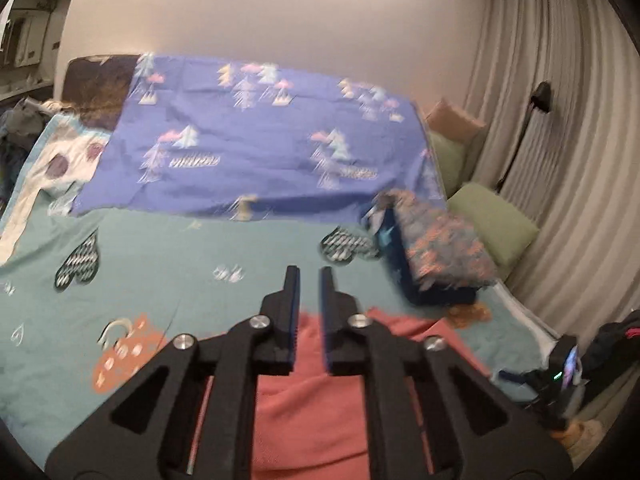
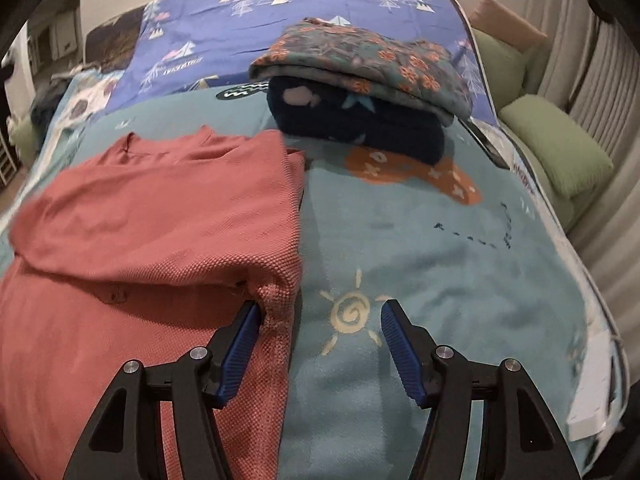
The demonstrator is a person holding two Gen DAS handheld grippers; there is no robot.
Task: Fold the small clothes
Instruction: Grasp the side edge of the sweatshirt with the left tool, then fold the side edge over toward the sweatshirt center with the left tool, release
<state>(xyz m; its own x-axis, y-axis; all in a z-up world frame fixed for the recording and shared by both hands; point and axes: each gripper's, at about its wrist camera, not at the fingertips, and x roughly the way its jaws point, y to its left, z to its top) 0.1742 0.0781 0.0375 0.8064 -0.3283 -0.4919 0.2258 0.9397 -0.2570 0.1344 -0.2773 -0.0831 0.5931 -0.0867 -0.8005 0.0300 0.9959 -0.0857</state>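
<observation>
A salmon-red knit top (image 2: 160,216) lies on the teal bed blanket (image 2: 420,248), its upper part folded down over the body. My right gripper (image 2: 320,316) is open at the fold's right corner, with the cloth bunched against the left finger (image 2: 240,340). In the left wrist view the same red top (image 1: 312,392) lies under my left gripper (image 1: 308,280). Its jaws stand a narrow gap apart with nothing between them. A stack of folded clothes, floral grey-green (image 2: 368,64) on dark navy (image 2: 360,128), sits at the back right; it also shows in the left wrist view (image 1: 440,248).
A purple sheet with tree prints (image 2: 304,12) covers the head of the bed. Green cushions (image 2: 560,148) and a curtain (image 1: 560,120) run along the right side. A black device with a lit screen (image 1: 568,368) stands by the bed's right edge.
</observation>
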